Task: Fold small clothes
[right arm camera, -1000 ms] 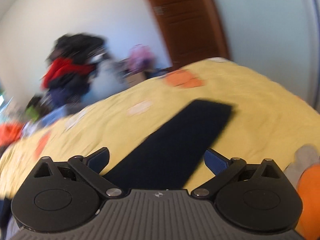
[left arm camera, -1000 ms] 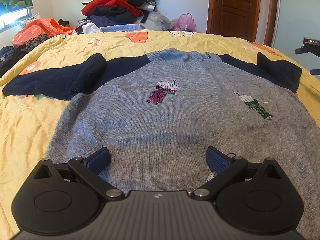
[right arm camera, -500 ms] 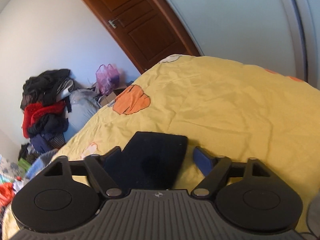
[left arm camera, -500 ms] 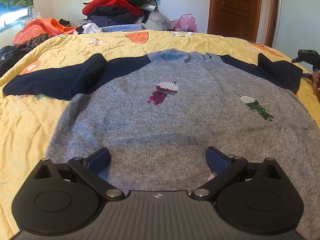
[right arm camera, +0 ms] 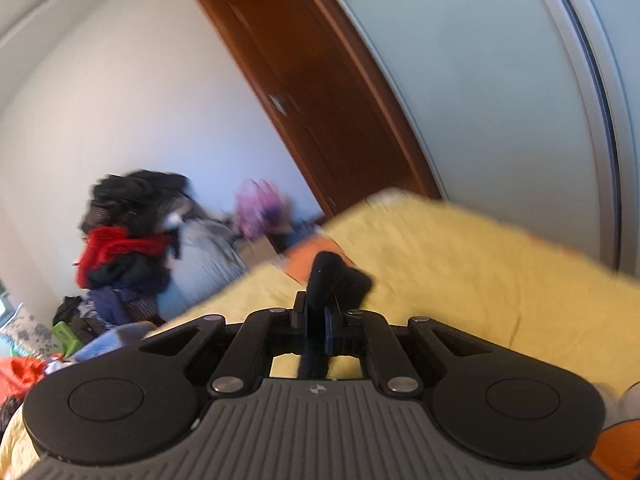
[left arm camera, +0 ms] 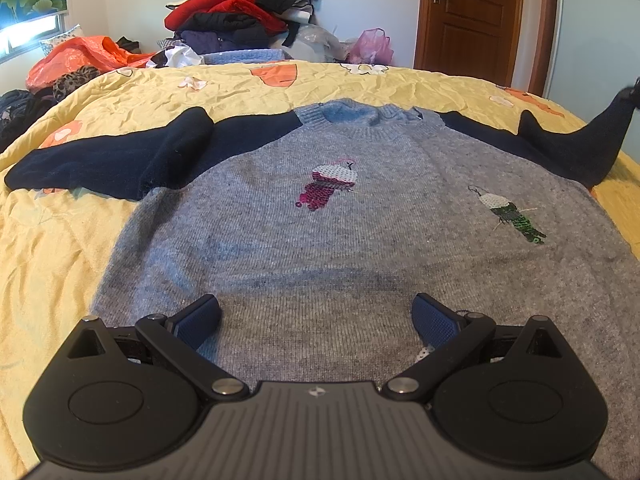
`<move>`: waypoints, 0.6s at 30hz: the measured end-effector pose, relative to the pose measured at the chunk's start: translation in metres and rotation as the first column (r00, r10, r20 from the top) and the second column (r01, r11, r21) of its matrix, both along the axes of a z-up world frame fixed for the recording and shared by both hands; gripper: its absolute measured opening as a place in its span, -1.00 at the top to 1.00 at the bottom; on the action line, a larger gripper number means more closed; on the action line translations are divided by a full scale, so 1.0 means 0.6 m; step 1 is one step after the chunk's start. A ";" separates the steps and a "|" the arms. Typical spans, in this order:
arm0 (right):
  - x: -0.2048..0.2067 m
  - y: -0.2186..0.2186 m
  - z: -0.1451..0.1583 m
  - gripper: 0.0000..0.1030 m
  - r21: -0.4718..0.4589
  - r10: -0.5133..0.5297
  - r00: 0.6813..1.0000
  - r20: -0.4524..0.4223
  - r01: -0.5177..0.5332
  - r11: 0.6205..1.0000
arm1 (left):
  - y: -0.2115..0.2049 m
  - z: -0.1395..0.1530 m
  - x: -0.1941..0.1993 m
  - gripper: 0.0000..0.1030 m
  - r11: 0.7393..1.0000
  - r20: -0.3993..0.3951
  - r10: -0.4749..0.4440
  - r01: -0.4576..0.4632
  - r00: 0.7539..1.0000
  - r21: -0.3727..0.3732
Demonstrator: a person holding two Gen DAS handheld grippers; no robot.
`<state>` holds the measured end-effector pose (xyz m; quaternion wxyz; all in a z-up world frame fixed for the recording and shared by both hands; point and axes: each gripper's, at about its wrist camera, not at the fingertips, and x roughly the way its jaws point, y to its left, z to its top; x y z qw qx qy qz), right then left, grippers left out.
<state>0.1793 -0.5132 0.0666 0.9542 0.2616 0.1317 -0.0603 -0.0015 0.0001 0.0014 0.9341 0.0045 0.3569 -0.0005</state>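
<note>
A small grey knit sweater [left arm camera: 360,248] with navy sleeves and two sequin birds lies flat on the yellow bedspread [left arm camera: 56,240], neck away from me. My left gripper [left arm camera: 316,316] hovers open over its hem, nothing between the fingers. The left navy sleeve [left arm camera: 112,156] lies folded back on itself. The right navy sleeve [left arm camera: 588,140] is lifted off the bed at its cuff. In the right wrist view my right gripper [right arm camera: 318,320] is shut on that navy cuff [right arm camera: 336,276], which bunches up beyond the pads.
A tall heap of clothes [left arm camera: 240,12] sits past the bed's far edge, with an orange bag [left arm camera: 80,56] to its left and a pink bag [left arm camera: 372,44] beside a brown door [left arm camera: 472,20]. A pale wardrobe [right arm camera: 520,100] stands at the right.
My right gripper has closed on the cuff of the right sleeve and raised it off the bedspread. The left gripper and the rest of the sweater stay as they were.
</note>
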 end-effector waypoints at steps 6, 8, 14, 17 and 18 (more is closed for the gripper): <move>-0.077 0.108 0.087 0.68 -0.062 0.172 0.974 0.144 -0.164 0.984 | 0.003 0.002 0.004 -1.00 1.000 0.005 0.000 0.000 1.000 -0.016; -0.079 0.171 0.094 0.68 -0.067 0.276 0.950 0.143 -0.269 0.961 | 0.003 0.002 0.004 -1.00 1.000 0.005 0.000 0.000 1.000 -0.015; -0.017 0.388 0.034 0.68 -0.039 0.506 0.862 0.029 -0.505 0.862 | 0.003 0.002 0.003 -1.00 1.000 0.006 -0.001 0.001 1.000 -0.017; 0.005 0.478 -0.008 0.43 -0.054 0.536 0.837 -0.112 -0.543 0.838 | 0.004 0.001 0.003 -1.00 1.000 0.005 -0.002 0.002 1.000 -0.012; 0.008 0.496 -0.022 0.12 -0.048 0.526 0.835 -0.161 -0.539 0.841 | 0.004 0.001 0.002 -1.00 1.000 0.005 -0.002 0.002 1.000 -0.012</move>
